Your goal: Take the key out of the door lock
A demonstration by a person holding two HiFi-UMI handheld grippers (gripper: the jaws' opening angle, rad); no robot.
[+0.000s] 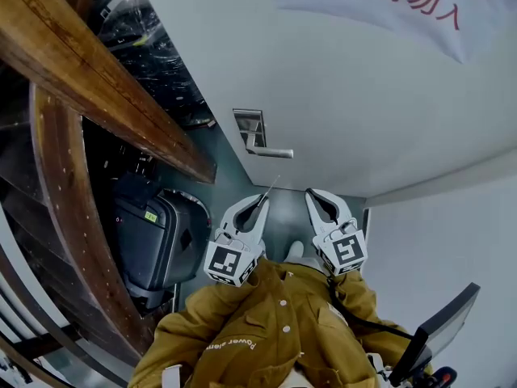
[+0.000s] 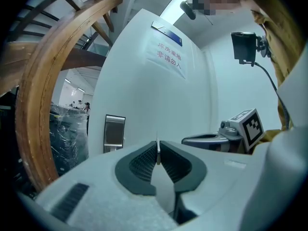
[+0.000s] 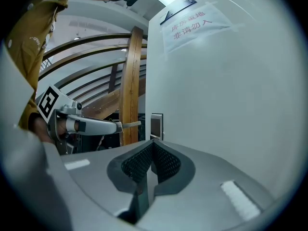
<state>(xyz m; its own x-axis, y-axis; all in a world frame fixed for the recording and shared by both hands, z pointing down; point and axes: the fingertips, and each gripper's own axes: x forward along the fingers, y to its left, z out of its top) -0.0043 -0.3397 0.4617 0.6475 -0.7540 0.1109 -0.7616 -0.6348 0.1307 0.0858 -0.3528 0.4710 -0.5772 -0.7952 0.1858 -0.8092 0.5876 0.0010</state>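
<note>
2 grippers face the door [image 1: 363, 95]. The left gripper [image 2: 158, 154] is clamped on the thin key [image 2: 158, 145], with the door handle [image 1: 271, 152] ahead of its tips. The right gripper [image 3: 152, 146] has its jaws pressed together, empty.

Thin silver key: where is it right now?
The thin silver key is pinched in the left gripper, out of the lock; in the head view it points at the white door, just below the silver lever handle.
</note>
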